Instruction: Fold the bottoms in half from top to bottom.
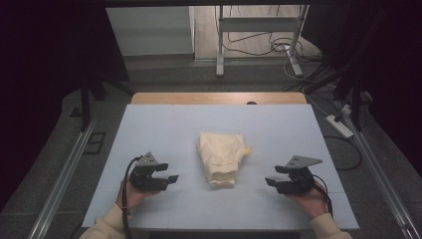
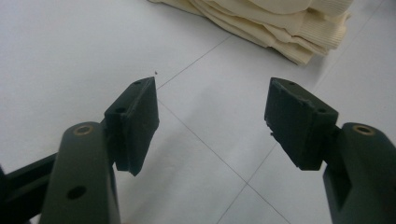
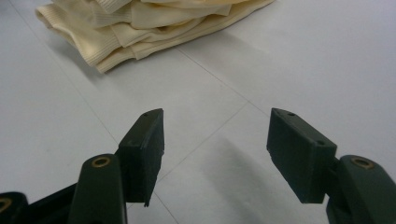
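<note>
pale blue table bears a folded cream garment; left gripper and right gripper flank it, jaws wide, empty

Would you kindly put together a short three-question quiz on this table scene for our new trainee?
1. True or false: the left gripper holds the folded cream garment.
2. Where does the garment lie relative to the two grippers?
A. Between them
B. Left of both
C. Right of both
3. In a word, how do the fingers of the right gripper stand?

Key
1. False; its fingers are apart over the bare white table surface, short of the cloth.
2. A
3. Open, with nothing between them.
</note>
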The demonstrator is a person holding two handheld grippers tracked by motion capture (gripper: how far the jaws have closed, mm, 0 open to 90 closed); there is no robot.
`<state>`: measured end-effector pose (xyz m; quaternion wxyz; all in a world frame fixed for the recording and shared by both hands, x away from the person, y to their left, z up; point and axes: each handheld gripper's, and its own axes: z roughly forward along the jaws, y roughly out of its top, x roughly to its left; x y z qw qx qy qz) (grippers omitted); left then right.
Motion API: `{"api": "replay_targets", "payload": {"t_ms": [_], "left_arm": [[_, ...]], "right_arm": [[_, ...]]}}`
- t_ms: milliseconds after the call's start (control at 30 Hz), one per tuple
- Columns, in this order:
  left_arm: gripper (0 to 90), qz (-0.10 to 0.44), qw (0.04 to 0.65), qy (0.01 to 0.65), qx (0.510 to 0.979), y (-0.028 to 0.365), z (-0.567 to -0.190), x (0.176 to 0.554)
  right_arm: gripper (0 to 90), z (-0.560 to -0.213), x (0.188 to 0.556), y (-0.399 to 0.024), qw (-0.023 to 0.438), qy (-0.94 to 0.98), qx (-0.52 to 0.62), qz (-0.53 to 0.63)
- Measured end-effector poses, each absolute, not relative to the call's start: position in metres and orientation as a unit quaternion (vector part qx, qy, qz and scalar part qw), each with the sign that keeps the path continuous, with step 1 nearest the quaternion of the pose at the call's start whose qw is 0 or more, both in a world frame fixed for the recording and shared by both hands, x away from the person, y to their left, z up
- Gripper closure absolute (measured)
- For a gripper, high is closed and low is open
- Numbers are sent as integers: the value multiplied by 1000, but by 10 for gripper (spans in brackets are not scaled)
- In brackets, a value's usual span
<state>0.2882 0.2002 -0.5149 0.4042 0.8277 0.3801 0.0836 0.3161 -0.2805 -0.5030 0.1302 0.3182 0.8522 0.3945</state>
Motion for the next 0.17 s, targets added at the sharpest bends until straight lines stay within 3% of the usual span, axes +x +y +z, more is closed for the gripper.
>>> {"api": "replay_targets", "payload": {"t_ms": [167], "left_arm": [[341,84,404,380,828,201,-515,288]], "right_arm": [[368,-503,316,-281,130,850,320,398]]}}
